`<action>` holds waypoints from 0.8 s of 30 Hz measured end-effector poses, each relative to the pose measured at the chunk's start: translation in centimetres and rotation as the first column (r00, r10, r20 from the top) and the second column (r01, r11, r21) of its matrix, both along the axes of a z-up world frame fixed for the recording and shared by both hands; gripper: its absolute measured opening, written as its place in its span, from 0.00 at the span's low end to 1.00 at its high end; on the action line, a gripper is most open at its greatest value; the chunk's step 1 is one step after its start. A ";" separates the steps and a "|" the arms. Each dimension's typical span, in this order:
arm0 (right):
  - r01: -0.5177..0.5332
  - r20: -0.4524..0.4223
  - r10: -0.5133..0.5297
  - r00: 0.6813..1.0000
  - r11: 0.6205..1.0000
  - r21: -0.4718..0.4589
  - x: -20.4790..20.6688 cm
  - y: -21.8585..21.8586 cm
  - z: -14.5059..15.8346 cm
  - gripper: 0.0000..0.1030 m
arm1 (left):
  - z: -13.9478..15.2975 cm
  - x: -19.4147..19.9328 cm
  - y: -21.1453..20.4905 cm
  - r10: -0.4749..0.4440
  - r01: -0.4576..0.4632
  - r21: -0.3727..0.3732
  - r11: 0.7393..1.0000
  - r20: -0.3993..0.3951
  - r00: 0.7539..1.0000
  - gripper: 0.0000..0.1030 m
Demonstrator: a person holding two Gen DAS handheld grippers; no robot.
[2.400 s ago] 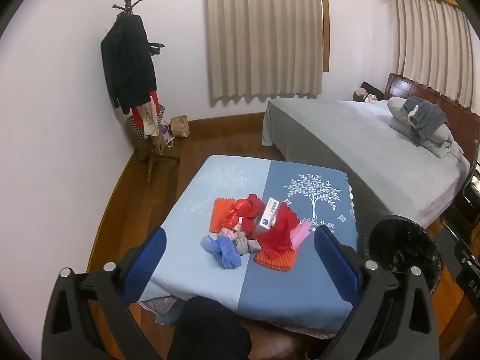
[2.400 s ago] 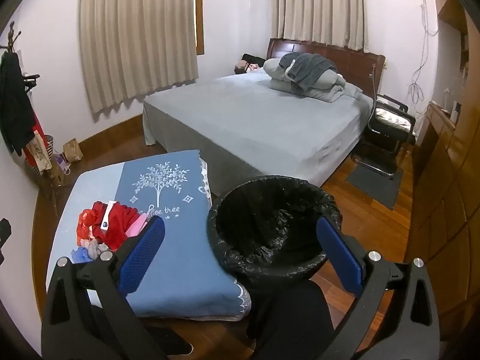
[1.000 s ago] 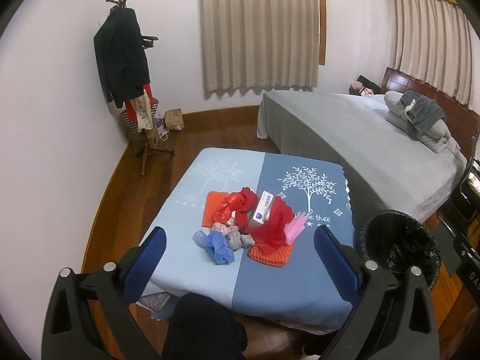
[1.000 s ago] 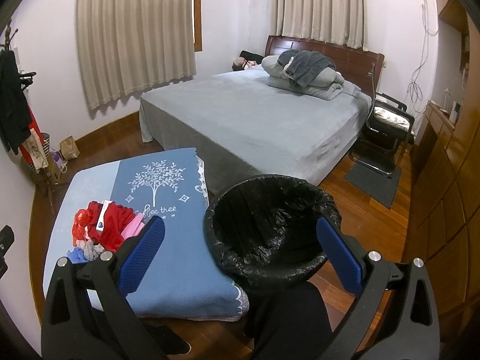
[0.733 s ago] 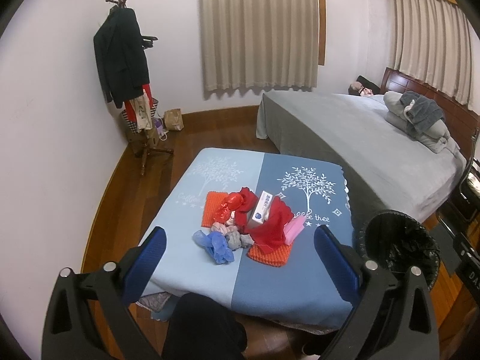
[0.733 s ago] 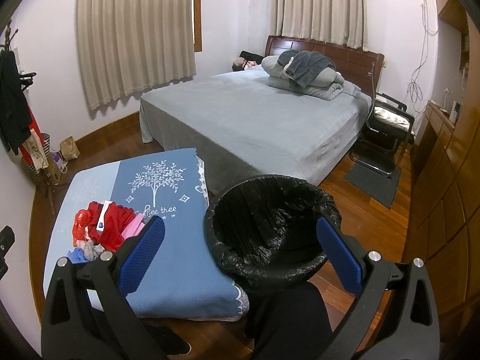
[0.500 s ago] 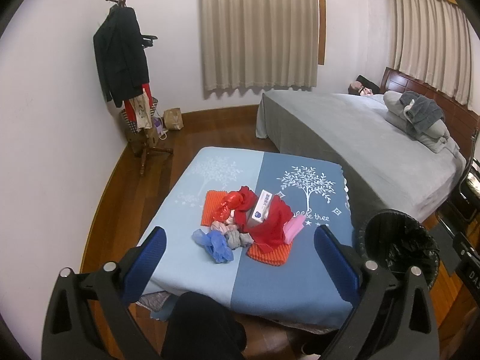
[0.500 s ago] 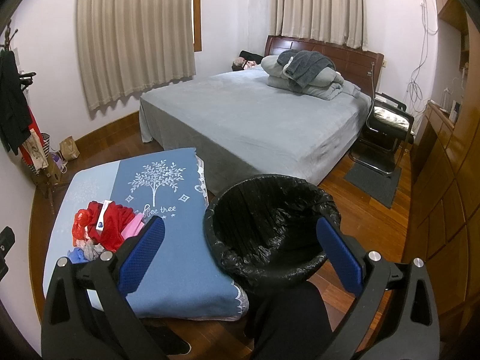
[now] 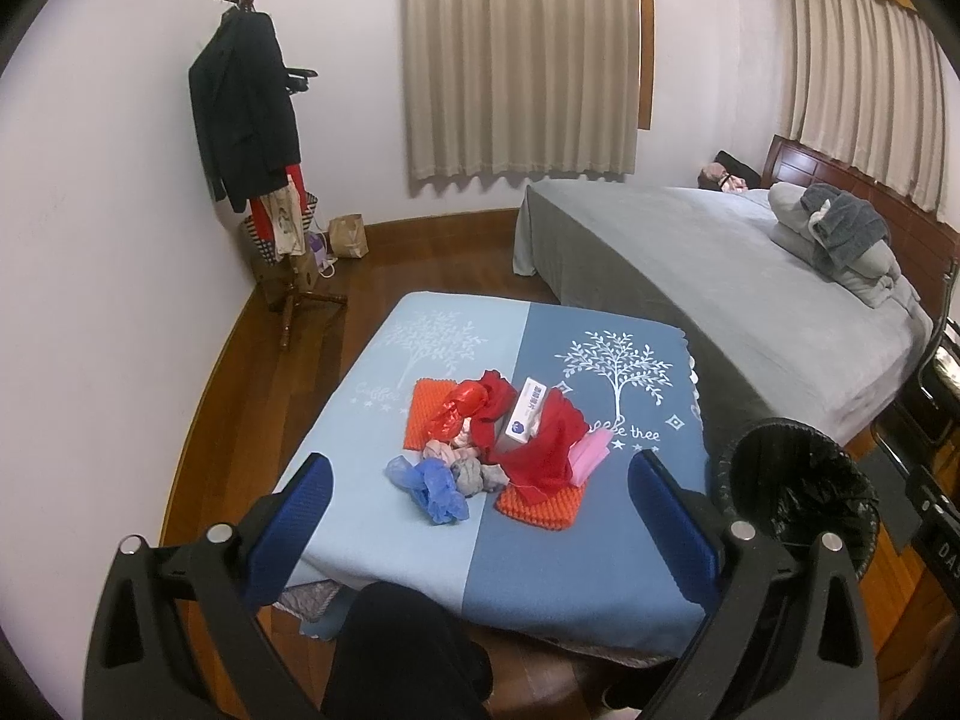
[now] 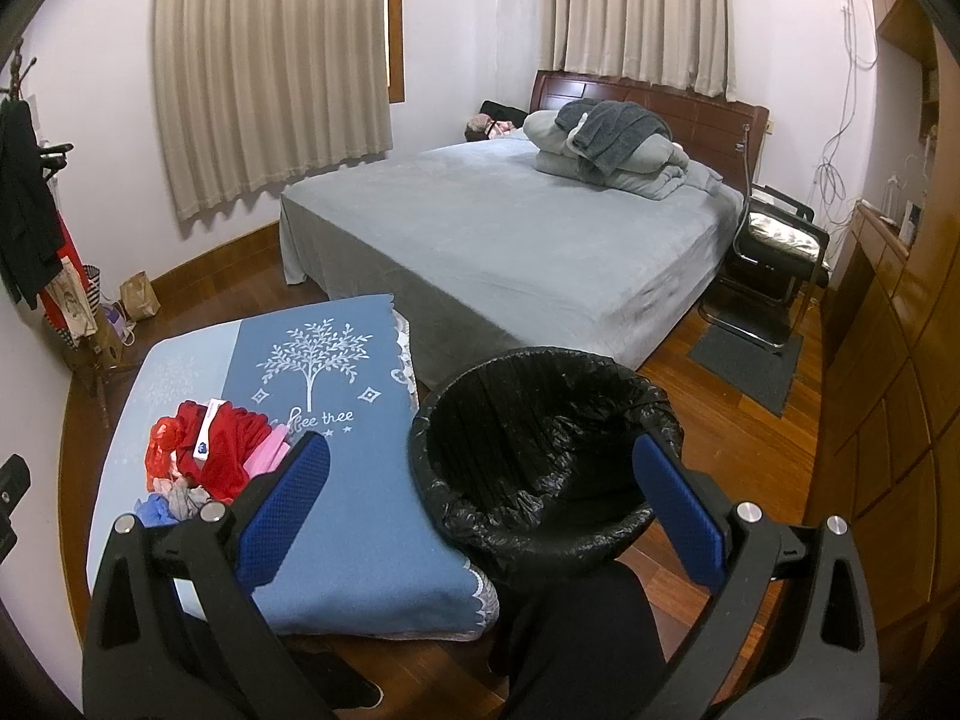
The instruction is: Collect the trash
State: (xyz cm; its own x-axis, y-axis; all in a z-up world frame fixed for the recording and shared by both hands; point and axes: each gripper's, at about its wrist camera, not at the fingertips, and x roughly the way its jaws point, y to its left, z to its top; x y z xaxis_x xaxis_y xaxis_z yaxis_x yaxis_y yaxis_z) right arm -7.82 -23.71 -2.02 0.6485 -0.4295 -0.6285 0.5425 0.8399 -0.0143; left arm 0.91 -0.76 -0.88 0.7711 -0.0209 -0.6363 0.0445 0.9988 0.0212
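A pile of trash lies on a low table covered with a blue cloth [image 9: 540, 552]: red plastic [image 9: 543, 450], a white box [image 9: 523, 418], crumpled blue plastic [image 9: 435, 486], orange pads [image 9: 540, 507] and a pink piece [image 9: 585, 456]. The pile also shows in the right wrist view [image 10: 210, 450]. A bin lined with a black bag [image 10: 540, 456] stands right of the table, also in the left wrist view [image 9: 798, 492]. My left gripper [image 9: 480, 510] is open and empty, above the table's near edge. My right gripper [image 10: 480, 492] is open and empty above the bin.
A grey bed [image 10: 510, 240] with folded bedding [image 10: 612, 144] fills the back right. A coat stand [image 9: 252, 138] with bags at its foot is at the left wall. A black chair [image 10: 768, 258] and wooden cabinets [image 10: 888, 360] line the right side.
Both views have shifted only slightly; the left gripper pulled back and up a little from the table. Both grippers stay open and empty.
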 end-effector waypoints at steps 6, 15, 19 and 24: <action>0.001 0.001 -0.001 1.000 1.000 0.001 0.1 0.0 0.0 0.95 | -0.3 0.0 0.3 0.002 -0.002 -0.002 1.000 0.000 1.000 0.94; 0.002 0.000 -0.002 1.000 1.000 0.001 0.0 -0.3 0.5 0.95 | -0.2 0.1 0.3 0.001 -0.001 0.000 1.000 0.002 1.000 0.94; 0.001 -0.001 -0.001 1.000 1.000 0.000 0.0 -0.4 0.6 0.95 | -0.3 0.1 0.5 0.001 -0.001 0.002 1.000 -0.001 1.000 0.94; 0.001 -0.003 -0.001 1.000 1.000 0.000 0.0 -0.4 0.5 0.95 | -0.4 0.0 0.5 0.001 -0.001 0.003 1.000 -0.002 1.000 0.94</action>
State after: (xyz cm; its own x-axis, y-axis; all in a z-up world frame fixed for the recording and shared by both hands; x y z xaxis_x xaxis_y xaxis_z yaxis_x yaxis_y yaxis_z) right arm -7.84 -24.14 -1.49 0.6465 -0.4300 -0.6302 0.5430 0.8396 -0.0159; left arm 0.94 -0.27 -1.26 0.7701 -0.0182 -0.6377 0.0436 0.9988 0.0242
